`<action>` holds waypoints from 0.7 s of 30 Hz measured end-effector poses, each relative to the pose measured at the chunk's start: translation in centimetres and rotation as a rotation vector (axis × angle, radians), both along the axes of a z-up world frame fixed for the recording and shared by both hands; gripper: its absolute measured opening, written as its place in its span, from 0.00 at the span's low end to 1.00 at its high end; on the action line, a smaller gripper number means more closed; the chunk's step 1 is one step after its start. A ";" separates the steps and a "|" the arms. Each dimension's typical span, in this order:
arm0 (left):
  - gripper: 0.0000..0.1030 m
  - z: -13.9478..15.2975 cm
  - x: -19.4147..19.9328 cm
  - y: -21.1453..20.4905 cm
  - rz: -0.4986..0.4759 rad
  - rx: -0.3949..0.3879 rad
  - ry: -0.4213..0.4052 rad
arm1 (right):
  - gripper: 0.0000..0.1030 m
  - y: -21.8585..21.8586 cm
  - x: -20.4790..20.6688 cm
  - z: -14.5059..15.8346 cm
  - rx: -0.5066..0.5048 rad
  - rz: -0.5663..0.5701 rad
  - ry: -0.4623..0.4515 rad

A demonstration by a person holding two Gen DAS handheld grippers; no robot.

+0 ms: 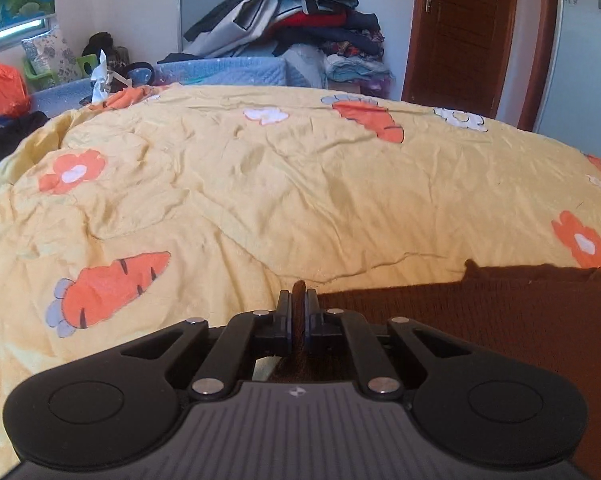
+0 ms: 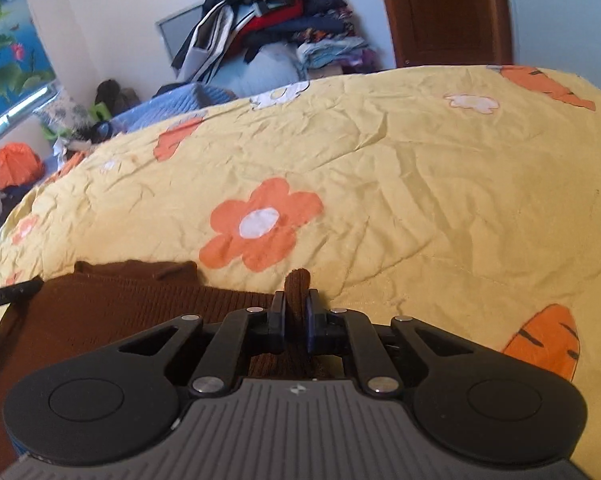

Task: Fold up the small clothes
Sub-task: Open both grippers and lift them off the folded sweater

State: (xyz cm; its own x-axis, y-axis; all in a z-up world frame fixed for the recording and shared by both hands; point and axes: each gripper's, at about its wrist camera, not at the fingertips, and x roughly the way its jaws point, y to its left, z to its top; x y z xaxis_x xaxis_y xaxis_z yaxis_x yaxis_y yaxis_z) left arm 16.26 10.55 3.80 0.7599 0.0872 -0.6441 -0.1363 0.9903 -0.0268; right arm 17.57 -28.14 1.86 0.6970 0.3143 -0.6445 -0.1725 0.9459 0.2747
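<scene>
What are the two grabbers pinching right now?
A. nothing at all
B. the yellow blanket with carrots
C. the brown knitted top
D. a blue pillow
C: brown knit fabric of the brown knitted top is squeezed between the closed jaws of the left gripper and the right gripper, while the yellow blanket lies underneath.

Open yellow bedspread (image 1: 300,184) ahead of both tongs; heaped clothes pile (image 1: 292,16) beyond its far edge.
</scene>
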 end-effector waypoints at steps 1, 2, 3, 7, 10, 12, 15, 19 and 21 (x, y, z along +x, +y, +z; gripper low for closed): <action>0.08 0.8 -0.8 -0.1 -0.007 -0.010 -0.022 | 0.29 0.1 -0.2 0.4 -0.004 0.002 0.005; 0.09 1.7 -1.5 -0.2 -0.010 -0.012 -0.045 | 0.43 0.0 -0.7 1.1 -0.014 -0.001 -0.002; 0.09 2.6 -2.5 -0.4 -0.015 -0.020 -0.072 | 0.47 0.0 -1.5 2.0 -0.025 -0.016 -0.030; 0.67 4.3 -5.0 -2.6 -0.113 -0.169 -0.133 | 0.62 0.9 -4.9 5.7 0.074 -0.022 -0.141; 0.76 2.2 -4.2 -5.2 -0.100 -0.105 -0.081 | 0.86 4.7 -5.1 5.0 0.063 0.095 -0.121; 0.76 -0.1 -3.3 -5.6 -0.086 -0.055 -0.001 | 0.85 6.7 -4.8 2.8 -0.046 0.129 -0.094; 0.76 -1.1 -4.0 -4.9 -0.098 -0.068 -0.026 | 0.90 6.6 -5.2 -0.1 -0.175 0.145 -0.126; 0.82 -1.2 -3.9 -5.5 -0.125 -0.036 -0.013 | 0.94 5.7 -5.7 -0.3 -0.167 0.143 -0.118; 0.82 -1.2 -3.8 -5.6 -0.122 -0.026 -0.012 | 0.95 6.1 -5.7 0.0 -0.174 0.132 -0.114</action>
